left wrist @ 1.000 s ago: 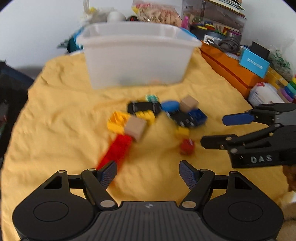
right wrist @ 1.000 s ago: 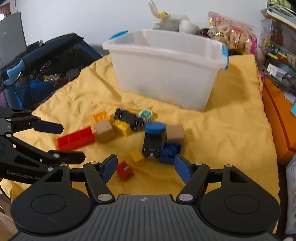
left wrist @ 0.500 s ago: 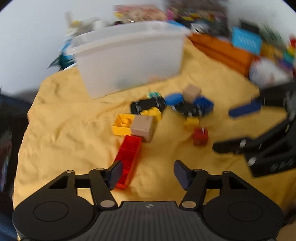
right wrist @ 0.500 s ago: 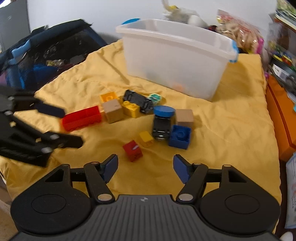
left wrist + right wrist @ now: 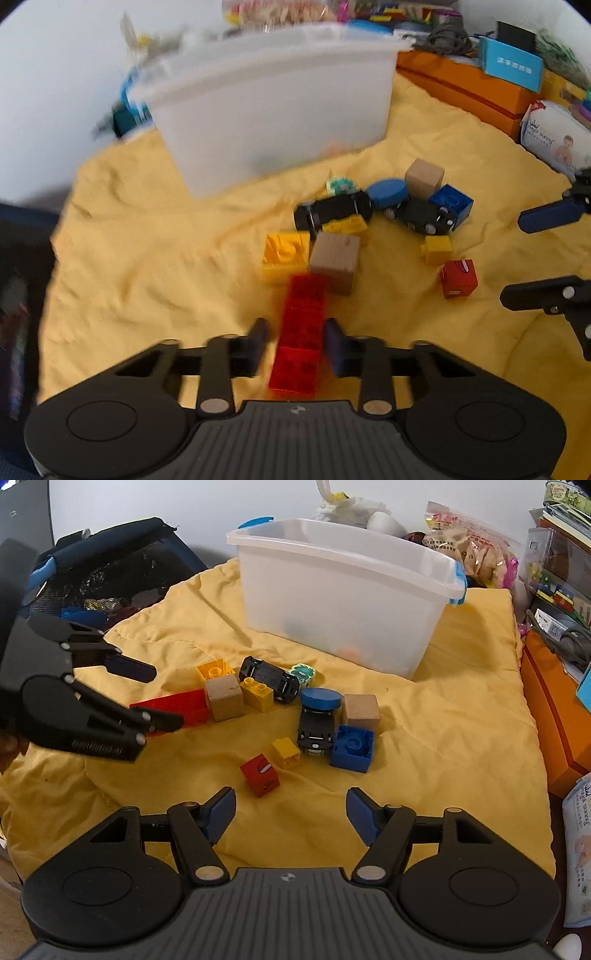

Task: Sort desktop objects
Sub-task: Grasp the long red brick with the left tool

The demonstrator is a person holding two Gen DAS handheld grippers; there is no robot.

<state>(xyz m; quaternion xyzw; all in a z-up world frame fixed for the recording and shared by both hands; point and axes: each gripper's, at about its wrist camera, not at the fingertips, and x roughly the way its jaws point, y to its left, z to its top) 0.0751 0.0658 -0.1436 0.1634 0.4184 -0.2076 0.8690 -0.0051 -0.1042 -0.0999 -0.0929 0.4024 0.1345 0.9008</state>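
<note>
Two grippers over scattered toys on yellow cloth (image 5: 461, 738); long red brick (image 5: 301, 343) being taken.
Left to right: left gripper (image 5: 295, 341) closing astride the red brick, pads near its sides but not clearly pressing; wooden cube (image 5: 334, 260) touching the brick's far end; white bin (image 5: 347, 602) behind; right gripper (image 5: 291, 812) wide open, empty. Best squeezed squarely mid-length, then lifted straight up, clear of the cube.
</note>
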